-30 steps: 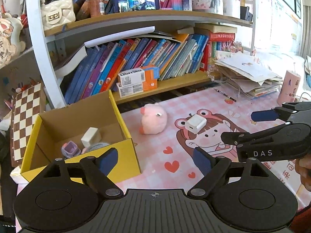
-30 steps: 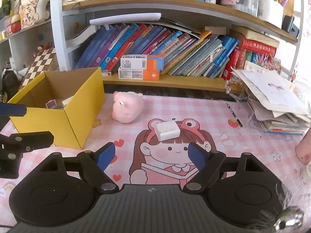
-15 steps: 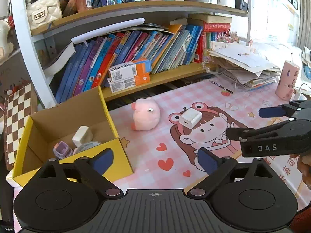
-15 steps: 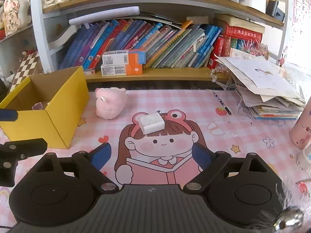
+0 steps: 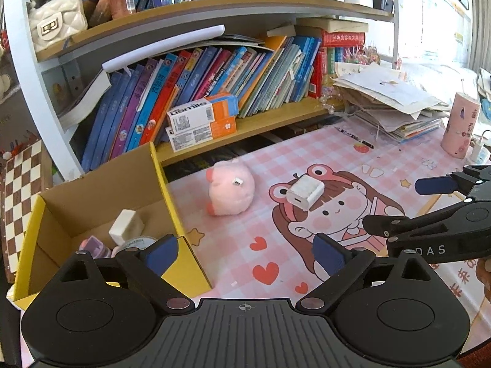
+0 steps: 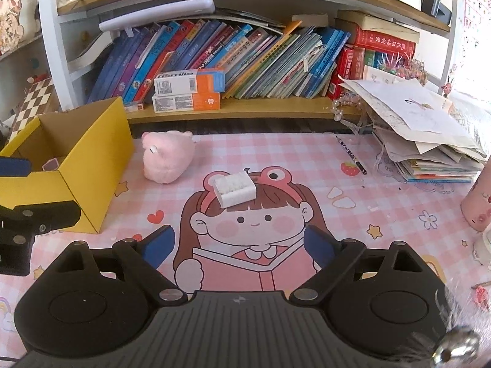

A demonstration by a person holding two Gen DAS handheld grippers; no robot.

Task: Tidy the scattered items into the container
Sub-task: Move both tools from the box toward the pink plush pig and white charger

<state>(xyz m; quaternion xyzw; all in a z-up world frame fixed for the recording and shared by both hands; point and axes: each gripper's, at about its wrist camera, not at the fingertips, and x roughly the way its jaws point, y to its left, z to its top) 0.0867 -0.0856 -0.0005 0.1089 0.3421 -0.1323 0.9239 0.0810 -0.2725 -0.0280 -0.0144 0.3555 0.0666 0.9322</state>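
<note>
A yellow cardboard box [image 5: 184, 230] [image 6: 92, 159] stands open at the left of the pink mat; a white block [image 5: 125, 227], a purple item [image 5: 93, 245] and a round tin lie inside. A pink plush pig [image 5: 230, 190] [image 6: 167, 159] lies just right of the box. A white charger cube [image 5: 305, 191] [image 6: 234, 190] lies on the mat's cartoon girl. My left gripper [image 5: 245, 253] is open and empty, above the box's near right corner. My right gripper [image 6: 239, 245] is open and empty, short of the charger cube.
A bookshelf [image 6: 245, 107] with books and orange-white cartons [image 6: 187, 90] runs along the back. A paper stack [image 6: 423, 135], a pen [image 6: 351, 155] and a pink cup [image 5: 460, 128] sit at the right. A chessboard [image 5: 21, 190] leans at the left.
Both grippers have drawn back and risen a little; the pig and charger cube sit farther off in the left wrist view. Nothing was taken hold of.
</note>
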